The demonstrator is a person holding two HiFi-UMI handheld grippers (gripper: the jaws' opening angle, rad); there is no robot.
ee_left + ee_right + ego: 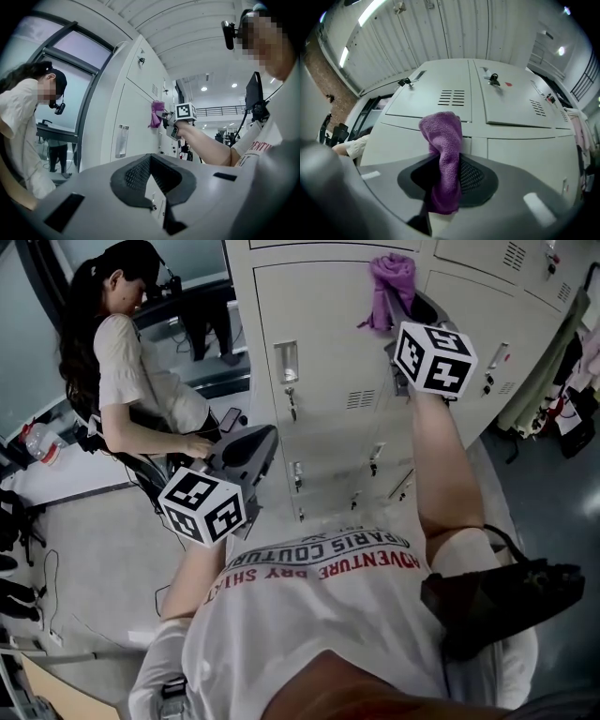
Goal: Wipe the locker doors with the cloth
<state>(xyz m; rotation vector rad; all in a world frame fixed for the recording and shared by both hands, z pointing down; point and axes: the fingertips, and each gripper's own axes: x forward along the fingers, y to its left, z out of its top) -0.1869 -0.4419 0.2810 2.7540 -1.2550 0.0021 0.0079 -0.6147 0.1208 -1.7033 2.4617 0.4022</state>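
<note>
Your right gripper [448, 180] has its jaws clamped on the purple cloth [442, 140], which is held against a locker door [319, 329]. Your left gripper [153, 183] has its jaws apart and empty.

Locker area inside a large, industrial-looking hall. A bank of pale metal lockers [328, 324] fills one wall, their doors fitted with vent slots [452, 97], keyed locks [493, 79] and recessed handles [286, 362]. Overhead is a ribbed metal ceiling [440, 28] with strip lights [370, 11], and a brick wall [323, 75] stands to one side. Possibly a mezzanine railing [220, 111] in the distance. A second person [122, 381] is nearby.
</note>
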